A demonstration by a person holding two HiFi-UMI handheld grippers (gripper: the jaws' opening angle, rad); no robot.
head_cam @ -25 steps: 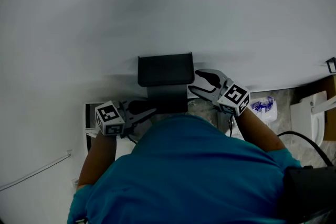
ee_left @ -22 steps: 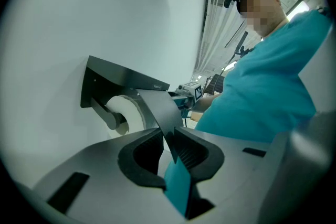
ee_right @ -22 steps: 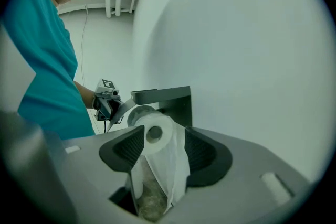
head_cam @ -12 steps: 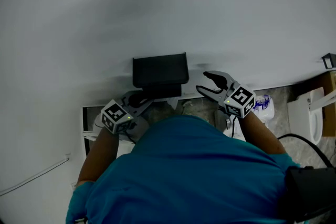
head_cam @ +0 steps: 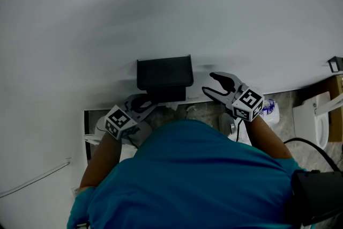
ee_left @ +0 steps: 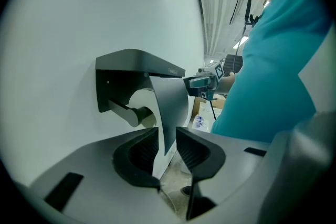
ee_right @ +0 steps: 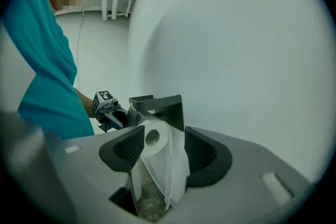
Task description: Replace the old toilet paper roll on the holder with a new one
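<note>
The black holder is fixed to the white wall, its dark cover flap hanging down in front. On its arm sits a white toilet paper roll, whose end and loose hanging tail also show in the right gripper view. My left gripper is just below the holder on the left. Its jaws are opening, with the flap's lower tip between them and a gap beside it. My right gripper stands wide open to the right of the holder, with nothing held; the roll lies just beyond its jaws.
A white toilet stands at the far right on the speckled floor. A plastic pack with blue print lies behind my right hand. The person's teal shirt fills the lower middle, and a black cable runs at the right.
My left gripper has dropped, rolled and tucked in under the holder's left side. The right gripper has drifted a little to the right, away from the holder, still wide open.
</note>
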